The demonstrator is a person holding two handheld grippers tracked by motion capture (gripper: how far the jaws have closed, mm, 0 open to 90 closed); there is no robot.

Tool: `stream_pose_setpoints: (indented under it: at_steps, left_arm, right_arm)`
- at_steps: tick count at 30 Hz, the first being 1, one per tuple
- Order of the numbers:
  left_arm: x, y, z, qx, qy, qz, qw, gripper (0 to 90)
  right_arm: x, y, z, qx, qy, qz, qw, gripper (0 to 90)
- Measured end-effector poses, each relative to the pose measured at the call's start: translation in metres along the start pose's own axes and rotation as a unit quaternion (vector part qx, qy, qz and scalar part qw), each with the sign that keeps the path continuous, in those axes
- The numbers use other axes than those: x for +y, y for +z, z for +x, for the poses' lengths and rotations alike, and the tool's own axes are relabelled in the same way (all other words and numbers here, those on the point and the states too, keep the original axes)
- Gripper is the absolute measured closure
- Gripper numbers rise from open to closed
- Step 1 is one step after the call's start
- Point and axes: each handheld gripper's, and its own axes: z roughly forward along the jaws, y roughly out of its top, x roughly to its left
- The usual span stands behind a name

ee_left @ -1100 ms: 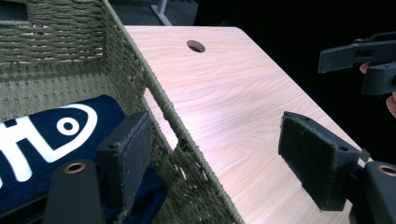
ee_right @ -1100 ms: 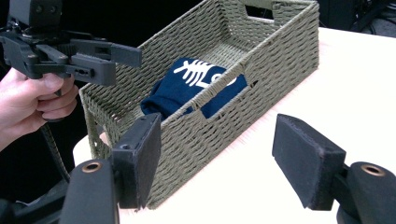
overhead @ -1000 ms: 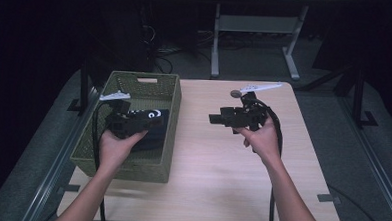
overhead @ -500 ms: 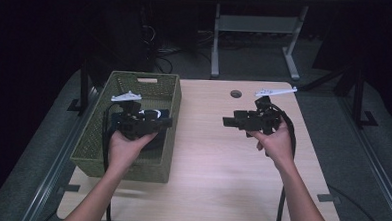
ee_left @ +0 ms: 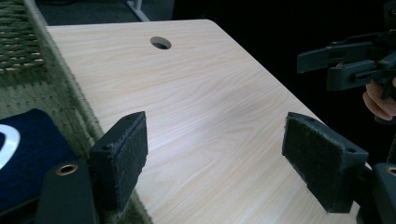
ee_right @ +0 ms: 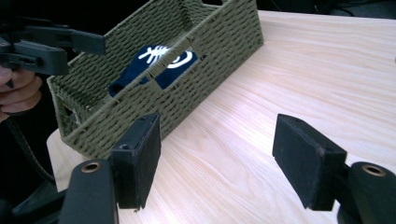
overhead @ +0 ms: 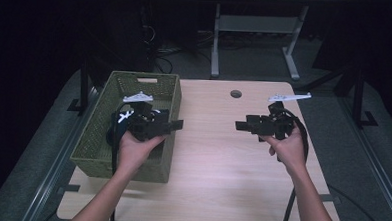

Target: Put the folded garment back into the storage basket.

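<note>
1. Pale wooden table [overhead: 222, 161] under dim light carries a green woven basket [overhead: 102, 151] at its left edge.
2. Inside the basket lies a dark blue cloth [ee_right: 159, 65] with a white print, just behind the left gripper [overhead: 176, 124].
3. That gripper hangs over the basket's rim, its jaws just opened wider, nothing between them.
4. Opposite, well apart, the right gripper [overhead: 239, 125] hovers above bare wood, jaws spread and empty.

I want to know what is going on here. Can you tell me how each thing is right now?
Basket: upright on the table, holds the cloth.
Dark blue cloth: lying inside the basket, let go.
Left gripper: open, nothing between its jaws, which have just been opening.
Right gripper: open, holds nothing, above the table.
</note>
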Motion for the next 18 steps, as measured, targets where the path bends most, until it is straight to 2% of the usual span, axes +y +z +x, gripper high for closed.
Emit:
stream_pose_setpoints:
  at_steps: [18]
  left_arm:
    - [-0.005, 0.021, -0.021, -0.022, 0.011, 0.009, 0.9997, 21.8]
  right_arm:
    - [-0.023, -0.021, -0.02, -0.017, 0.02, -0.005, 0.9997, 32.3]
